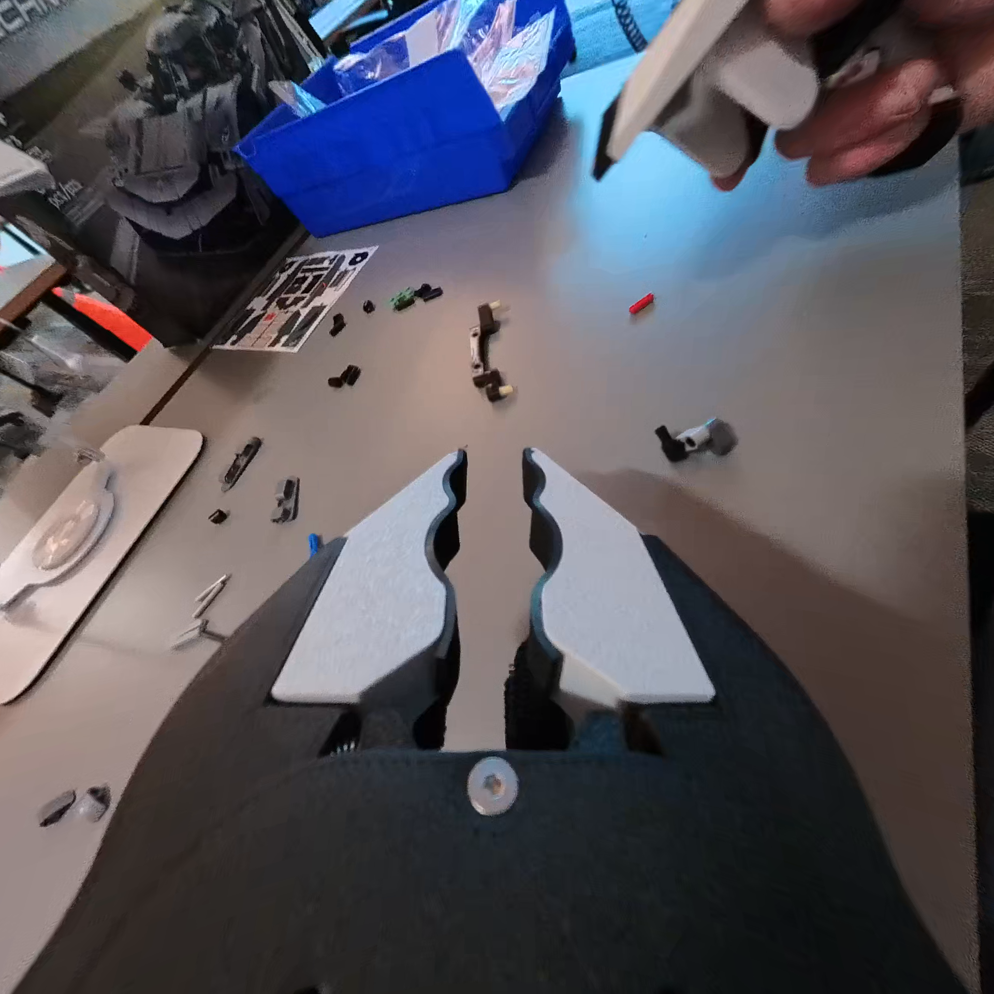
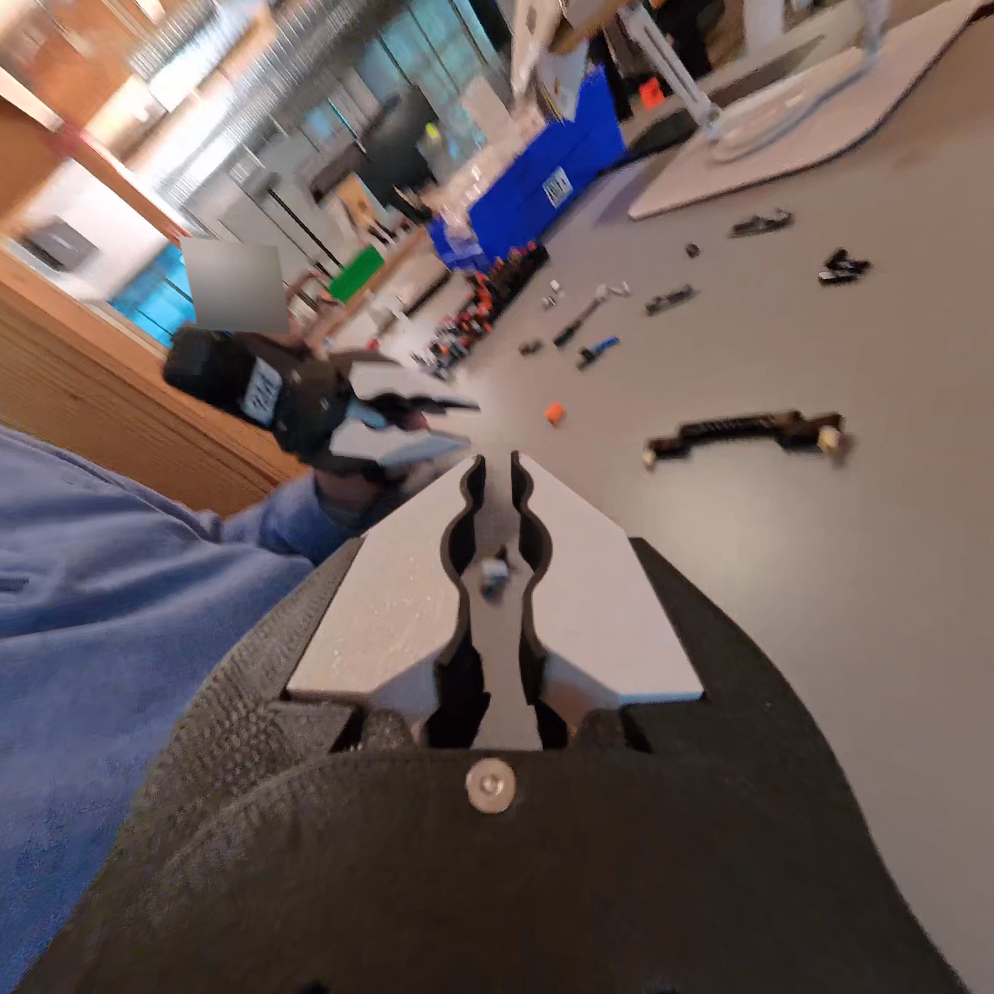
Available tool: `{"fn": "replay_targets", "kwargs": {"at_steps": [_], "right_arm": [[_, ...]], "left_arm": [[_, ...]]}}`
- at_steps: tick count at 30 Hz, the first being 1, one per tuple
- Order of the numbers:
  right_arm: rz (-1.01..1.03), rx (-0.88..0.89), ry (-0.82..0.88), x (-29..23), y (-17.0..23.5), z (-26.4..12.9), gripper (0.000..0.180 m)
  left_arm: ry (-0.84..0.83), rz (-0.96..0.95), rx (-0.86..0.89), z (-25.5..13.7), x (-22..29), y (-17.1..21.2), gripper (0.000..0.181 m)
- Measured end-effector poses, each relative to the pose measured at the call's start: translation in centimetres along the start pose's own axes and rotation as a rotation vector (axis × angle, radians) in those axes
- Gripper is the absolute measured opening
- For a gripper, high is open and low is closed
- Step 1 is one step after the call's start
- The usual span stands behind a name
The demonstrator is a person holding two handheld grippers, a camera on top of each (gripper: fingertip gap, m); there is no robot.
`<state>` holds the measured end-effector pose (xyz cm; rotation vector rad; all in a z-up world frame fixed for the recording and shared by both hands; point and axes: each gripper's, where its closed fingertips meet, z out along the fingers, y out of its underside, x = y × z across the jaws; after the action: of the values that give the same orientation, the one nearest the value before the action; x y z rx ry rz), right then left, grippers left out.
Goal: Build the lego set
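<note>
The left tool (image 1: 494, 457) hangs over the grey desk (image 1: 753, 591), fingers slightly parted around nothing. The right tool (image 2: 497, 460) is likewise narrowly parted and empty; a small grey-and-black piece (image 2: 494, 576) lies on the desk below its gap. Just ahead of the left tool lies the black bracket assembly (image 1: 487, 352), long axis running away from the camera, tan pins pointing right. A grey-and-black connector (image 1: 694, 438) sits to its right, a red pin (image 1: 641, 304) farther off. Loose black pieces (image 1: 344, 376) scatter left. Beyond are a sticker sheet (image 1: 301, 301) and a blue bin (image 1: 409, 140).
</note>
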<state>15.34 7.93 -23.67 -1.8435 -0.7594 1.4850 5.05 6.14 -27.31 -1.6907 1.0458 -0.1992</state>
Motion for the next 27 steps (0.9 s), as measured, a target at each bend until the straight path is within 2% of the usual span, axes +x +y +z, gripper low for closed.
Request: {"fn": "replay_targets", "kwargs": {"at_steps": [3, 8, 14, 17, 21, 22, 27], "right_arm": [[-0.061, -0.117, 0.097, 0.8, 2.6, -1.5, 0.017], [-0.203, -0.256, 0.273, 3.0, 5.2, -3.4, 0.021], [-0.364, -0.384, 0.400, 5.1, 5.9, -3.4, 0.025], [-0.431, -0.445, 0.452, 6.4, 6.0, -2.8, 0.020], [-0.456, -0.516, 0.445, 7.3, 6.8, -1.8, 0.011], [-0.447, -0.511, 0.433, 7.3, 6.8, -1.6, 0.004], [-0.448, -0.517, 0.410, 7.6, 6.4, -0.8, 0.002]], "left_arm": [[0.006, -0.011, -0.019, -0.5, -0.4, 0.9, 0.019], [-0.024, 0.000, -0.053, -1.3, -1.3, 2.1, 0.019], [-0.078, -0.012, -0.075, -2.6, -2.8, 3.3, 0.018], [-0.107, -0.026, -0.076, -3.2, -3.5, 3.8, 0.018], [-0.108, -0.052, -0.054, -3.2, -3.6, 3.8, 0.017], [-0.109, -0.052, -0.056, -3.1, -3.7, 3.8, 0.017], [-0.086, -0.065, -0.043, -2.6, -3.4, 3.6, 0.017]]}}
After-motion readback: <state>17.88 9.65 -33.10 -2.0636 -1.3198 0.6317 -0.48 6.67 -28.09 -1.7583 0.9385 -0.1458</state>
